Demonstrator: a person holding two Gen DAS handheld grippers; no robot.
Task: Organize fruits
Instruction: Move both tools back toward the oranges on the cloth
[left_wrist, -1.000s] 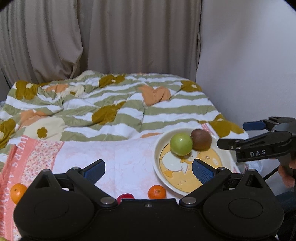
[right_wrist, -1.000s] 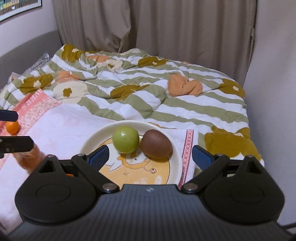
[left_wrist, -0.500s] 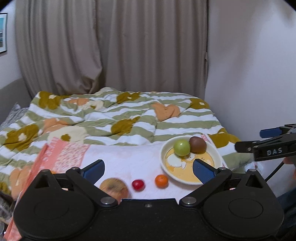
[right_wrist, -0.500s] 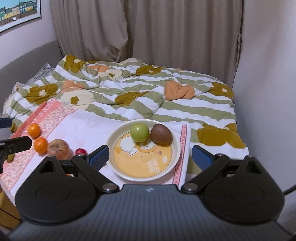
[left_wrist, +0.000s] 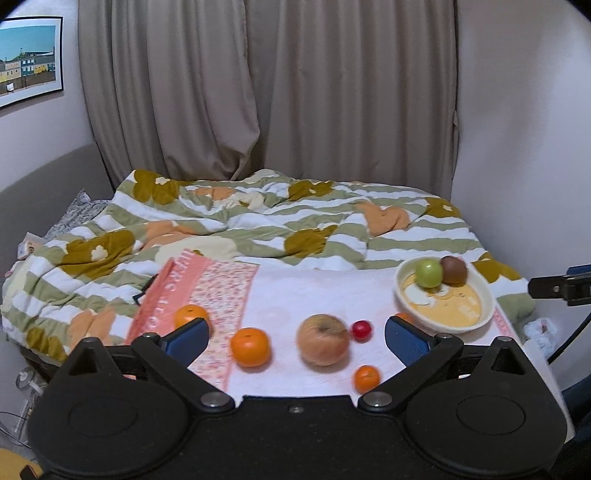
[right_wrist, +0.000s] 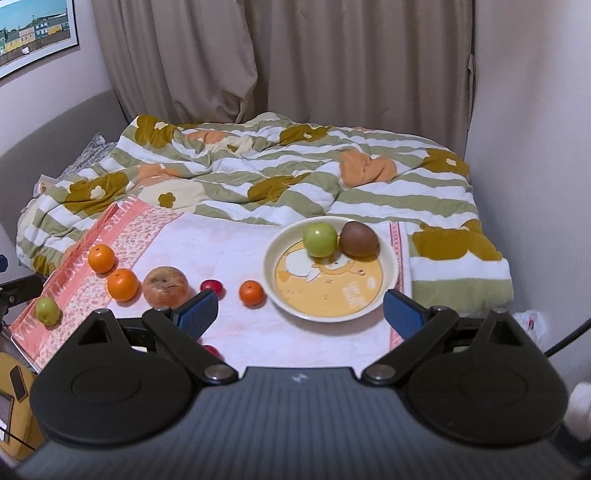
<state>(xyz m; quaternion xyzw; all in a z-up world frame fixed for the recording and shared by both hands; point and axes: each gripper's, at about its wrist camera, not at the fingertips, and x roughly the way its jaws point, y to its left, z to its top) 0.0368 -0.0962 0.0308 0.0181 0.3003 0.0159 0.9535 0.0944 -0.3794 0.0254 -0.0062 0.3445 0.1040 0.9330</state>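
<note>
A cream plate (right_wrist: 388, 273) (left_wrist: 484, 299) with a yellow cartoon centre holds a green apple (right_wrist: 320, 239) (left_wrist: 429, 273) and a brown kiwi (right_wrist: 359, 239) (left_wrist: 454, 270). On the pink-and-white cloth (right_wrist: 221, 251) lie two oranges (right_wrist: 101, 258) (right_wrist: 123, 284), a brownish apple (right_wrist: 165, 287) (left_wrist: 324, 340), a small red fruit (right_wrist: 212, 287) (left_wrist: 361, 330), a small orange (right_wrist: 251, 293) (left_wrist: 366, 378) and a small green fruit (right_wrist: 47, 311). My left gripper (left_wrist: 295, 338) is open and empty above the fruits. My right gripper (right_wrist: 300, 312) is open and empty before the plate.
A striped flowered quilt (right_wrist: 295, 177) covers the bed behind the cloth. Curtains (right_wrist: 280, 55) hang at the back and a wall (right_wrist: 535, 110) stands close on the right. Another red fruit (right_wrist: 211, 350) peeks out beside my right gripper's left finger.
Both grippers have pulled back and up from the plate, so more of the cloth and its fruits shows. The left view has swung to the left. Both stay open.
</note>
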